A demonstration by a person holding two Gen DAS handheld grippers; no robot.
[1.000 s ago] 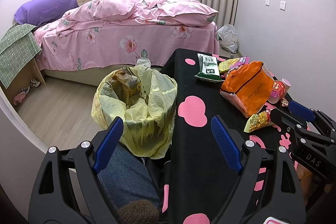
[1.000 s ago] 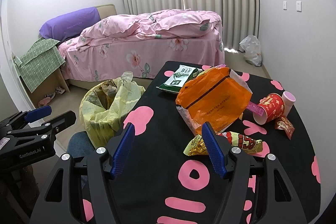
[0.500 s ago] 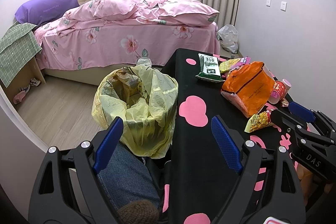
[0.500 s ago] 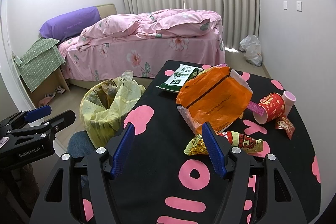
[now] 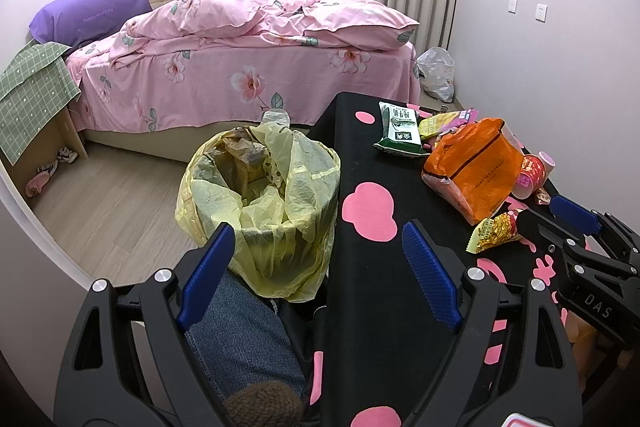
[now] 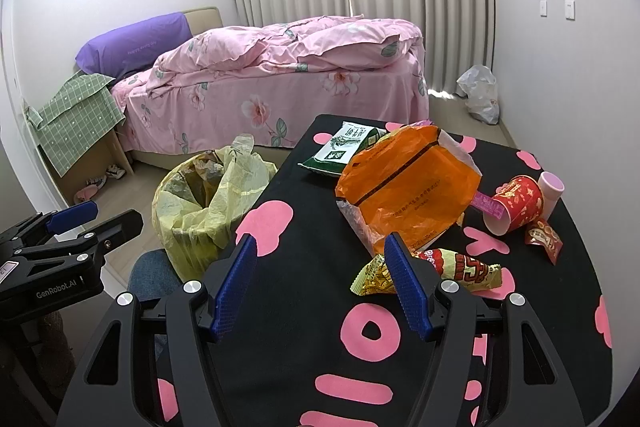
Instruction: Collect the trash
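A bin lined with a yellow bag [image 5: 260, 195] [image 6: 208, 195] stands on the floor left of the black table [image 5: 360, 307] [image 6: 304, 307]. On the table lie an orange bag [image 6: 404, 195] [image 5: 472, 167], a yellow-red snack wrapper [image 6: 452, 269] [image 5: 494, 229], a green-white packet [image 6: 344, 147] [image 5: 400, 127], a red paper cup [image 6: 516, 203] and a pink cup [image 6: 550, 187]. My left gripper [image 5: 316, 251] hovers open and empty near the bin. My right gripper [image 6: 320, 259] is open and empty, its right finger just in front of the snack wrapper.
A bed with pink floral bedding [image 5: 248, 59] fills the back of the room. A white plastic bag [image 6: 480, 95] sits on the floor by the curtains. A person's denim-clad leg [image 5: 240, 339] is below the left gripper. A small red wrapper [image 6: 544, 239] lies near the cups.
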